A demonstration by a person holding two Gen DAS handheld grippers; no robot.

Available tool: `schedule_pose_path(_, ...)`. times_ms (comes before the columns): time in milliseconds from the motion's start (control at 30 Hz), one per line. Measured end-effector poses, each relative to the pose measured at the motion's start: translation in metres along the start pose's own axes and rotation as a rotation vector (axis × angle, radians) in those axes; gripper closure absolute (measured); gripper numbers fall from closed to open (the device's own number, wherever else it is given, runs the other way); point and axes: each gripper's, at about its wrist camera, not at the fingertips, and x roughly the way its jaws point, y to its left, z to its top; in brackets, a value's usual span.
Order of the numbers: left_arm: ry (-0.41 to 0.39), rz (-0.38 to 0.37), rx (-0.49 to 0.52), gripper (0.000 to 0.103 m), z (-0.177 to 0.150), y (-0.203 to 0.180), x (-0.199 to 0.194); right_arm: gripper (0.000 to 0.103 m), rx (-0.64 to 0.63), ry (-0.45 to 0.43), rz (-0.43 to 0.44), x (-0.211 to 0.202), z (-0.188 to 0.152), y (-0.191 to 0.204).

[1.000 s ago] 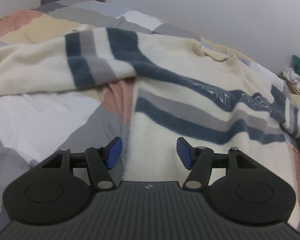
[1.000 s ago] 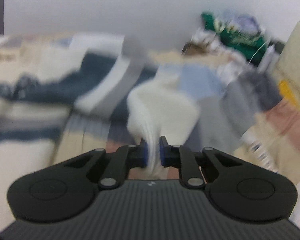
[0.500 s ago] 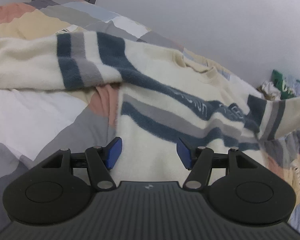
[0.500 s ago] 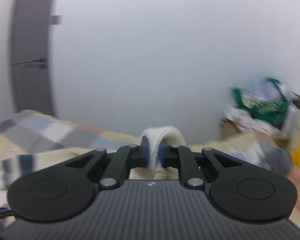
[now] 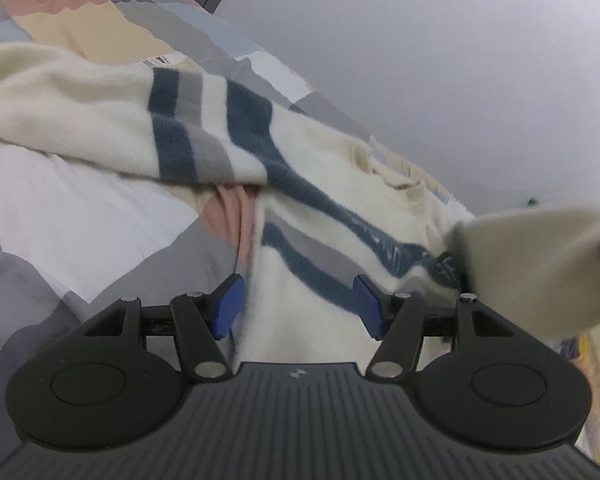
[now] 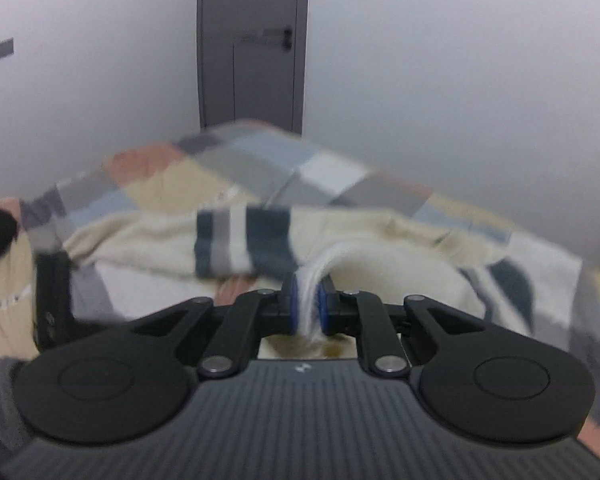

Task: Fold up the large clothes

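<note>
Item: cream sweater [image 5: 324, 184] with navy and grey stripes, laid flat, front up, across a patchwork quilt [image 5: 80, 208] on a bed; neckline toward the far wall; one sleeve [image 5: 100, 120] stretched out to the left over the quilt, its striped band near the shoulder.

Item: left gripper [image 5: 298, 306]; blue pads spread wide apart, nothing between them; held low over the near hem of the sweater, the left side seam of the garment lying just inside the left pad [image 5: 228, 306]; whether the pads touched the cloth could not be told.

Item: right gripper [image 6: 308, 308]; blue pads drawn close together with a fold of cream knit pinched between them; this was the other sleeve [image 6: 400, 276], raised off the bed and arched from the pads back toward the body of the sweater; in the left wrist view the same lifted sleeve showed as a blurred cream mass at the right.

Item: quilt; blocks of grey, white, beige, pink and pale blue.

Item: grey door [image 6: 254, 48] with a dark handle, in the far pale wall [image 6: 440, 80], beyond the bed.
</note>
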Motion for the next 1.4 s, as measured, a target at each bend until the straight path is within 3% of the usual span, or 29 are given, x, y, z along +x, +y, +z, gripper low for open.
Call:
schedule_pose_path(67,-0.009,-0.012,-0.006,0.037,0.0,0.001,-0.003,0.088,0.029,0.027,0.009,0.015,-0.006,0.0)
schedule_pose_path(167,-0.016,-0.027,-0.006,0.037,0.001,0.001,-0.005,0.088,0.097,0.103,0.111,0.031,-0.008,-0.009)
schedule_pose_path(200,-0.018,-0.035,-0.005,0.037,0.002,0.0,-0.005,0.086,0.104,0.105,0.109,0.031,-0.01,-0.004)
schedule_pose_path(233,-0.02,-0.044,0.0,0.037,0.003,-0.001,-0.005,0.08,0.104,0.097,0.1,0.029,-0.012,-0.002)
schedule_pose_path(300,-0.027,-0.055,0.012,0.037,0.003,-0.005,-0.006,0.039,0.121,0.083,0.106,0.027,-0.016,-0.012)
schedule_pose_path(333,-0.027,-0.06,0.019,0.037,0.003,-0.007,-0.006,0.035,0.145,0.067,0.111,0.025,-0.017,-0.019)
schedule_pose_path(400,-0.02,-0.076,0.043,0.037,0.002,-0.013,-0.005,0.035,0.19,0.042,0.097,0.022,-0.018,-0.036)
schedule_pose_path(600,0.024,-0.097,0.147,0.037,-0.008,-0.032,0.006,0.035,0.335,0.048,-0.056,0.044,-0.05,-0.103)
schedule_pose_path(700,0.01,-0.054,0.191,0.038,-0.015,-0.04,0.013,0.039,0.369,0.057,-0.106,0.06,-0.075,-0.118)
schedule_pose_path(867,0.056,-0.032,0.232,0.038,-0.021,-0.047,0.035,0.058,0.388,0.062,-0.119,0.082,-0.104,-0.128)
schedule_pose_path(1033,0.106,0.01,0.305,0.038,-0.03,-0.056,0.06,0.058,0.342,0.051,-0.114,0.104,-0.116,-0.129)
schedule_pose_path(1100,0.15,0.09,0.361,0.039,-0.035,-0.059,0.076,0.058,0.332,0.054,-0.103,0.111,-0.12,-0.131)
schedule_pose_path(1167,0.177,0.124,0.396,0.039,-0.039,-0.058,0.089,0.058,0.326,0.069,-0.105,0.123,-0.126,-0.133)
schedule_pose_path(1267,0.168,0.146,0.454,0.039,-0.044,-0.063,0.095,0.059,0.315,0.132,-0.097,0.143,-0.138,-0.132)
schedule_pose_path(1400,0.156,0.151,0.468,0.039,-0.045,-0.065,0.095,0.059,0.323,0.139,-0.087,0.148,-0.141,-0.132)
